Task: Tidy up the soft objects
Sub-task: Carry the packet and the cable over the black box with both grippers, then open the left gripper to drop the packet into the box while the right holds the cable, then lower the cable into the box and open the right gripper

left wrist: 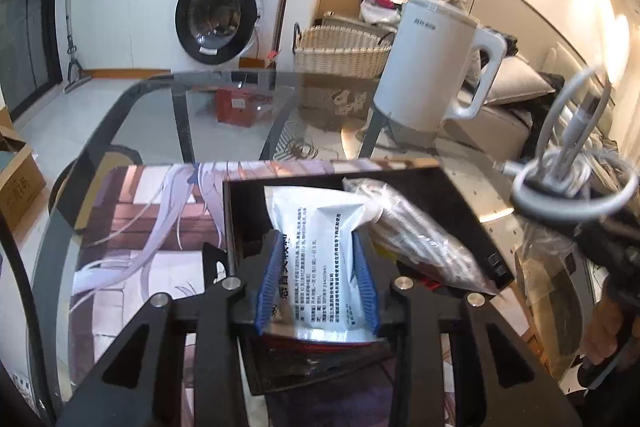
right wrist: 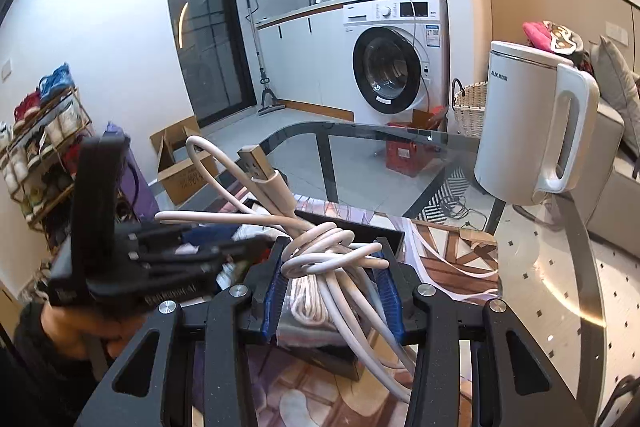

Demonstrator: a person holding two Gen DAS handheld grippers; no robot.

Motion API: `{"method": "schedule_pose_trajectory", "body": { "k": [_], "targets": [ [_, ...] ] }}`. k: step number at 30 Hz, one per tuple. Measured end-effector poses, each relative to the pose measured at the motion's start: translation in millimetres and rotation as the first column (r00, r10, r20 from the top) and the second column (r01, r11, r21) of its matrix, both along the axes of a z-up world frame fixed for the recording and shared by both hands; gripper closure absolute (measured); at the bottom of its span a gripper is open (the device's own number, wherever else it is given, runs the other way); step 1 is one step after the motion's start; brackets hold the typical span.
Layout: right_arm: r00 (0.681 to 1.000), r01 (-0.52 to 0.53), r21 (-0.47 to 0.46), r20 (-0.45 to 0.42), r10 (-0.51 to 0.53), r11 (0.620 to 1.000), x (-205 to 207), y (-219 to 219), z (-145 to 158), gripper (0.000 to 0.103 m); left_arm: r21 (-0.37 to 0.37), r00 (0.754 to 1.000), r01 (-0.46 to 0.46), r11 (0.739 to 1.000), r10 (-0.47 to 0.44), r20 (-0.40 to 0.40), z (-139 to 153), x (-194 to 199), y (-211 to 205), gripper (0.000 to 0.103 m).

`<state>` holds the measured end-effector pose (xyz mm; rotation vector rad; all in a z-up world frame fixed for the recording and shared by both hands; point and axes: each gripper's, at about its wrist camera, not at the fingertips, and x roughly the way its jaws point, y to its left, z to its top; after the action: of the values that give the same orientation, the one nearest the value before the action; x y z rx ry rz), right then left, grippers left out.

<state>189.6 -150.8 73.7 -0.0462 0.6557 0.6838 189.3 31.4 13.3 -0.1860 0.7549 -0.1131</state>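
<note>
The left gripper [left wrist: 316, 279] had its fingers snug around a white pouch [left wrist: 320, 251] lying lengthwise over the black tray [left wrist: 460, 195] on the desk [left wrist: 168, 123], while the right gripper [right wrist: 332, 291] clamped the coiled cable [right wrist: 320, 251] just beside it.

A white kettle [left wrist: 436, 67] stands near the glass table's [left wrist: 224, 115] far right edge; behind, a washing machine [left wrist: 228, 3] and wicker basket [left wrist: 340, 55].

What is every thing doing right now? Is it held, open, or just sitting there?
left gripper: around the white packet, low in the box.
white packet: between blue pads.
black box: open, holding packets.
right gripper: shut on cable.
cable bundle: coiled, lifted.
kettle: upright, lid on.
washing machine: door shut.
</note>
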Motion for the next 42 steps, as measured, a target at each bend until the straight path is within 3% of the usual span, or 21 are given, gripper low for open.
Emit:
{"method": "schedule_pose_trajectory", "body": {
  "k": [4, 6, 7, 10, 11, 22, 27, 31, 35, 40, 42],
  "targets": [
    [1.000, 0.004, 0.009, -0.008, -0.004, 1.000, 6, 10, 3, 0.062, -0.001, 0.999, 0.040, 0.999, -0.040, 0.021, 0, -2, -7, 0.045],
    [1.000, 0.014, 0.010, -0.010, -0.014, 1.000, 11, 14, 2, 0.062, 0.016, 0.999, 0.043, 0.999, -0.043, 0.030, 1, -6, -10, 0.044],
    [1.000, 0.020, 0.009, -0.009, -0.020, 1.000, 13, 16, 2, 0.062, 0.017, 0.998, 0.048, 0.999, -0.048, 0.035, 1, -9, -12, 0.037],
    [0.999, 0.031, 0.036, -0.033, -0.030, 0.999, 18, 17, 0, 0.061, -0.002, 0.995, 0.061, 0.998, -0.060, 0.079, 10, -21, -10, 0.002],
    [0.999, 0.039, 0.045, -0.035, -0.037, 0.998, 20, 17, -1, 0.061, 0.003, 0.994, 0.052, 0.999, -0.052, 0.091, 14, -25, -9, 0.000],
    [0.988, 0.116, 0.084, -0.110, -0.107, 0.990, 39, 25, -17, 0.061, -0.002, 0.996, -0.027, 1.000, 0.027, 0.086, 13, -36, 18, 0.000],
    [0.985, 0.134, 0.152, -0.128, -0.115, 0.979, 40, 21, -9, 0.062, -0.008, 0.996, -0.024, 1.000, 0.025, 0.080, 10, -34, 19, 0.000],
    [0.968, 0.159, 0.226, -0.228, -0.107, 0.961, 50, 16, -22, 0.062, -0.003, 0.996, -0.020, 1.000, 0.020, 0.084, 10, -35, 19, 0.000],
    [0.965, 0.141, 0.298, -0.256, -0.063, 0.944, 49, 14, -18, 0.062, 0.001, 0.996, -0.021, 1.000, 0.020, 0.084, 10, -35, 18, 0.000],
    [0.967, 0.150, 0.199, -0.233, -0.101, 0.968, 48, 24, -28, 0.062, 0.006, 0.996, -0.021, 1.000, 0.020, 0.083, 10, -35, 17, 0.000],
    [0.954, 0.143, 0.206, -0.289, -0.080, 0.968, 50, 24, -37, 0.062, 0.005, 0.996, -0.018, 1.000, 0.018, 0.086, 11, -36, 17, 0.000]
  ]
}}
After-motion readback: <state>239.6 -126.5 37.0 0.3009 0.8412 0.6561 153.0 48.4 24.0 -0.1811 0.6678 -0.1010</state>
